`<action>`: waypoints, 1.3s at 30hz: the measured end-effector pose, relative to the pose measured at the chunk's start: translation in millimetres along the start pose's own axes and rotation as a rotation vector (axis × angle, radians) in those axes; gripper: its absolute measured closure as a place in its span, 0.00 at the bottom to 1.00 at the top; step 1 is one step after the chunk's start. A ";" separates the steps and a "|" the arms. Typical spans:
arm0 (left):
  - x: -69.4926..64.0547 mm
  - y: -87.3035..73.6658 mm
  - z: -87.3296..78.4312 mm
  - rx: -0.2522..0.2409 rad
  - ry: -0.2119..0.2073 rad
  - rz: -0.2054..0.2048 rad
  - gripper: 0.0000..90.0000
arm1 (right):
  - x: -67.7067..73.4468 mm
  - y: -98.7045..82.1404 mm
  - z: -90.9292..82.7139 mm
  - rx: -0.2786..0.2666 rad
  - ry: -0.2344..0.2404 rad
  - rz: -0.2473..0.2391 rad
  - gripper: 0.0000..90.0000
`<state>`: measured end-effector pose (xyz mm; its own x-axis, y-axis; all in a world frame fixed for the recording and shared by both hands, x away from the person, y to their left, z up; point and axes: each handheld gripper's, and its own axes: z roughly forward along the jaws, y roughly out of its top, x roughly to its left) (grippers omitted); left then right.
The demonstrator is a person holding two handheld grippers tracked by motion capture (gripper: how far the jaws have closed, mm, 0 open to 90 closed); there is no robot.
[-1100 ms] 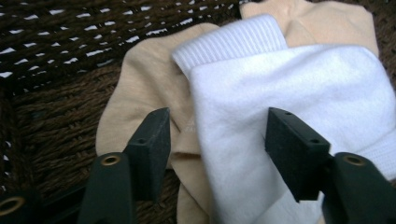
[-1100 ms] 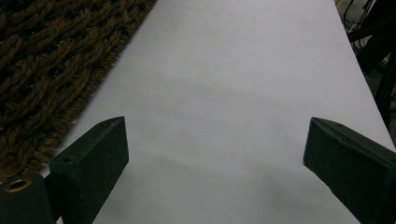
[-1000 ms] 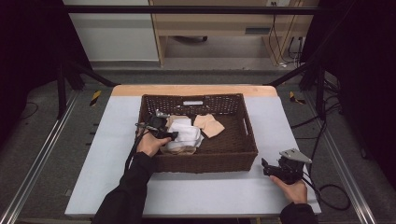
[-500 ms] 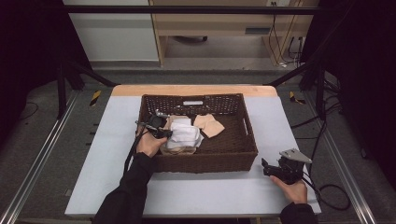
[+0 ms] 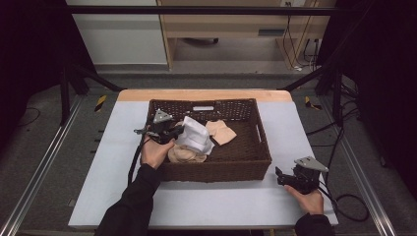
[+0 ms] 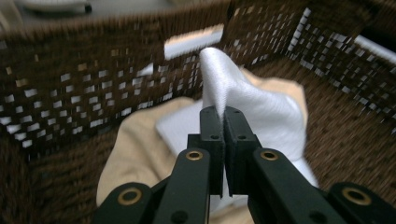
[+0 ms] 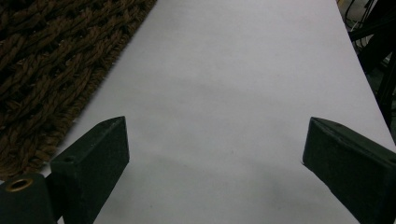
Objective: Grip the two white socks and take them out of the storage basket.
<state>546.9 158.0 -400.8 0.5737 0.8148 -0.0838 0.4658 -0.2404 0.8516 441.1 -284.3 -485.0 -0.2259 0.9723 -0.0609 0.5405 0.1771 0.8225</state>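
Observation:
A dark brown wicker basket [image 5: 216, 169] stands in the middle of the table. In it lie a white cloth [image 5: 195, 137] and two beige cloths, one toward the back [image 5: 221, 132] and one against the front wall [image 5: 187, 156]. My left gripper [image 5: 177, 132] hangs over the basket's left part, shut on a fold of the white cloth, which rises to a peak. In the left gripper view the jaws [image 6: 223, 112] pinch the white cloth [image 6: 243, 93] above a beige cloth [image 6: 135, 149]. My right gripper [image 5: 278, 176] rests on the table at the basket's front right corner, open [image 7: 215, 135] and holding nothing.
The pale grey table [image 5: 221, 201] has free room in front of the basket and on both sides. The basket's woven wall [image 7: 46, 60] lies just left of the right gripper. A black cable [image 5: 344, 206] trails off the table's right edge.
The left jaws have closed on the white cloth, and the hand has risen a little, pulling the cloth up into a peak. The right gripper has not moved.

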 end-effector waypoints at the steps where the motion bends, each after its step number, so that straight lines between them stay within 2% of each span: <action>1: -0.7 1.0 -1.2 -0.016 -0.004 0.002 0.97 | 0.0 0.0 0.0 0.000 0.000 0.000 0.08; 8: -10.0 12.1 -14.6 -0.128 -0.033 0.018 0.97 | -0.1 -0.1 -0.1 -0.002 -0.001 -0.001 0.08; 14: -19.3 23.6 -29.1 -0.197 -0.050 0.031 0.97 | -0.1 -0.1 -0.4 -0.004 -0.002 0.000 0.08; 19: -24.9 35.0 -46.6 -0.259 -0.072 0.023 0.97 | -0.2 -0.3 -0.9 -0.010 -0.005 -0.001 0.08; 31: -26.0 51.4 -84.1 -0.337 -0.082 0.008 0.97 | -1.1 -0.8 -1.9 -0.020 -0.011 0.012 0.08; 39: -18.2 54.4 -107.5 -0.369 -0.056 0.004 0.97 | -1.9 -1.1 -2.5 -0.027 -0.013 0.020 0.08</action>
<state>489.3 186.8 -297.3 0.6159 0.7815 -0.1000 0.1954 -0.0286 0.9803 438.9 -286.7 -484.4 -0.2048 0.9775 -0.0511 0.5228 0.1534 0.8385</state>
